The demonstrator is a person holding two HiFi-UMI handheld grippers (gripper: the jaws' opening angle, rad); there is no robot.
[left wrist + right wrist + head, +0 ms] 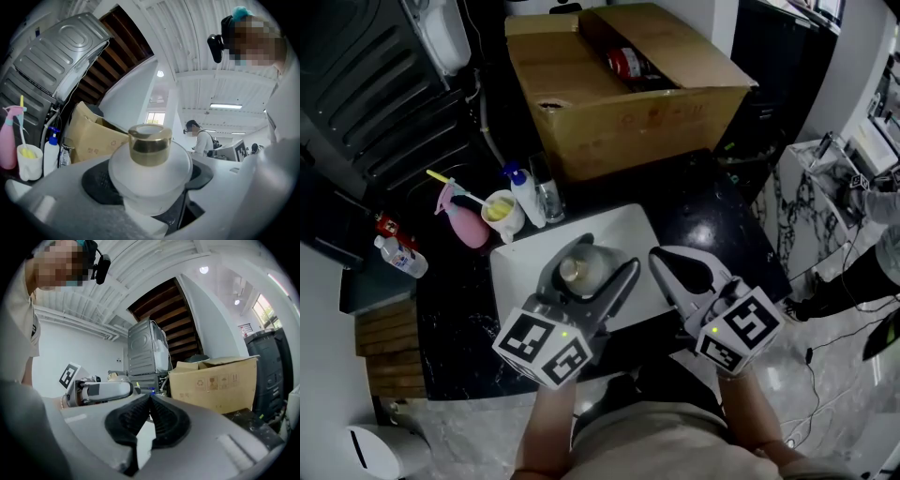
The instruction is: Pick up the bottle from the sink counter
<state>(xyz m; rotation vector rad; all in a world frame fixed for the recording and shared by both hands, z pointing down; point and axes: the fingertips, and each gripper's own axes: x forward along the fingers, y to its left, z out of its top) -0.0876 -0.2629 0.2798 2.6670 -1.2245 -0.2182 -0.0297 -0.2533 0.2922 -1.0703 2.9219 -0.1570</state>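
Note:
A frosted white bottle (578,269) with a gold cap sits between the jaws of my left gripper (592,272), which is shut on it above the white sink basin (635,228). The left gripper view shows the bottle (150,157) upright and close, with its rounded shoulder pressed between the dark pads of the gripper (151,182). To the right of it, my right gripper (662,258) is shut with nothing in it, over the basin's front right corner. In the right gripper view its ribbed pads meet at the tip (150,398), and the left gripper (101,390) shows beyond.
On the black counter (717,220) behind the basin stand a pink spray bottle (467,225), a cup (502,214) with yellow items, a blue-topped white bottle (525,195) and a glass (549,199). A large open cardboard box (628,94) is behind. A red-capped bottle (398,255) lies left.

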